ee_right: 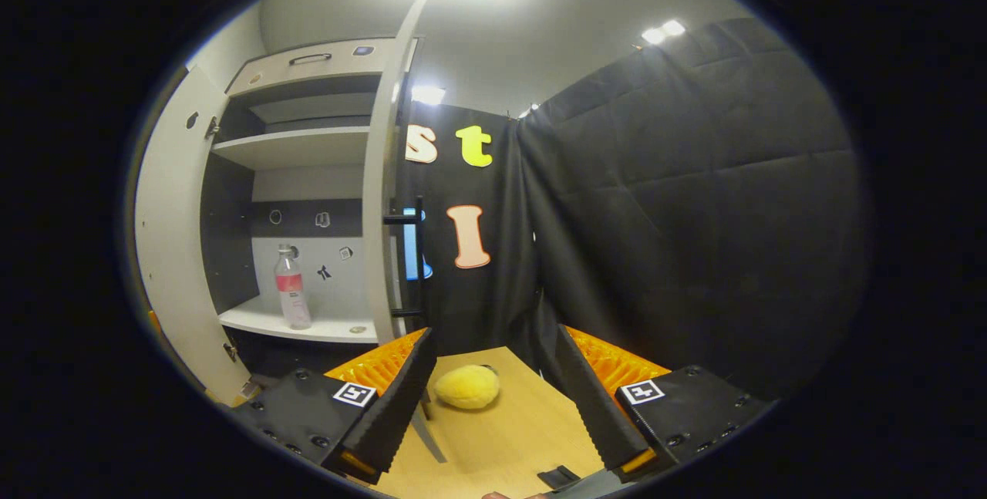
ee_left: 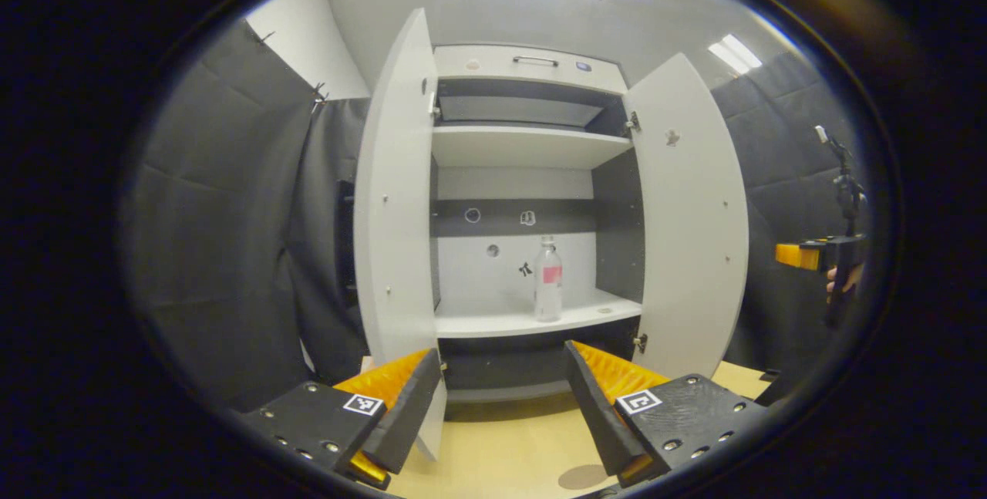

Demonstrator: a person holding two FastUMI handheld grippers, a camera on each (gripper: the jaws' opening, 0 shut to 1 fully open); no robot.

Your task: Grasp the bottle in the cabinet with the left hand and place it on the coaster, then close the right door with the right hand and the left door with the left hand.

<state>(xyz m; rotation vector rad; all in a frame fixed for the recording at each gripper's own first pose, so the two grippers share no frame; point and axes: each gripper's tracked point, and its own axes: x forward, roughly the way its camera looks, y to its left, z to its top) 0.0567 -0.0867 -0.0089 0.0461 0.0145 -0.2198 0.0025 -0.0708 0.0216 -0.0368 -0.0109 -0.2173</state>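
While both cabinet doors stand open, the left gripper view runs from the left door (ee_left: 395, 198), past the shelves, to the right door (ee_left: 690, 214). Its lower edge is hidden behind the left gripper (ee_left: 501, 406), whose fingers are spread wide with nothing between them. The bottle (ee_left: 547, 281) stands upright on the lower shelf (ee_left: 493, 321), right of centre and apart from both doors; its label is too small to make out. Small marks on the back wall are unclear. On the table (ee_left: 493, 445), a round dark coaster (ee_left: 584, 476) lies near the bottom edge, partly cut off. At far right, a hand holds the other gripper (ee_left: 817, 254); I cannot tell its fingers from there.

From the right gripper view, the bottle (ee_right: 292, 287) shows through the gap between the doors. The right gripper (ee_right: 493, 399) has its fingers wide and empty. A yellow lump (ee_right: 467, 386) lies on the table between them, too blurred to identify.
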